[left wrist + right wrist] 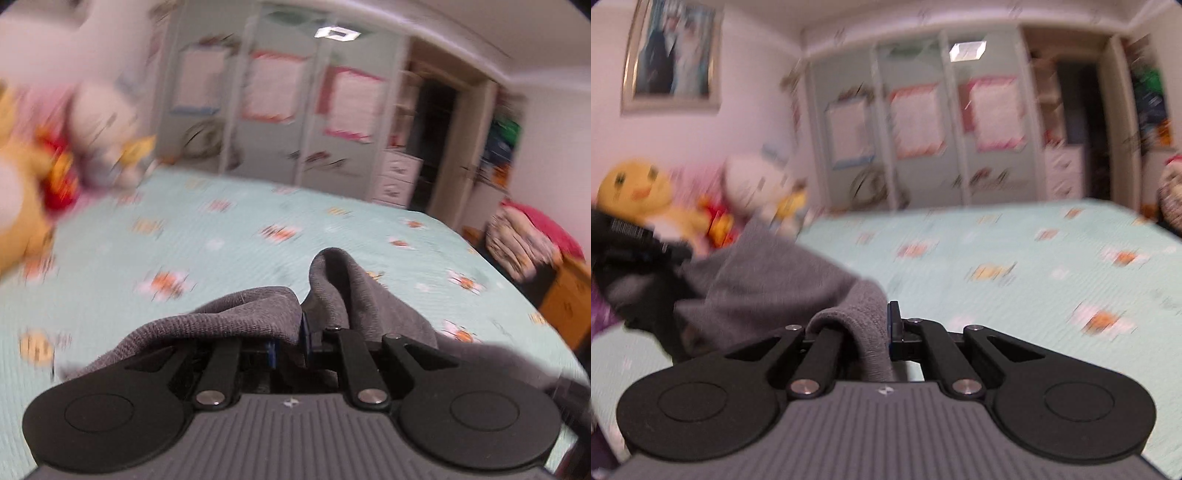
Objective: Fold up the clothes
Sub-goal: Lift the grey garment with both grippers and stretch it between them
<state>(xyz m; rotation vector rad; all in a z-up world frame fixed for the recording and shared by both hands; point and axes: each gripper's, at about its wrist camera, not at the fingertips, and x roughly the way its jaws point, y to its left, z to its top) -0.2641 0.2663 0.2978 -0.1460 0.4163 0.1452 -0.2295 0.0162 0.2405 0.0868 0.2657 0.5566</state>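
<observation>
Even indoor light, ceiling lamp reflection (337,33) glaring on wardrobe doors (280,96), heavy motion blur, fisheye-curved, dark-vignetted corners

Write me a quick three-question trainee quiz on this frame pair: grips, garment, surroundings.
1. True or false: both the left gripper and the right gripper are shut on the grey garment.
2. What does the garment hang over? A) a wooden table B) the bed with a mint patterned cover C) a tiled floor
3. Fill in: in the right wrist view, the soft toy at far left, the ____ plush duck, sits near the head of the bed.

Key: 1 true; 2 B; 3 yellow.
</observation>
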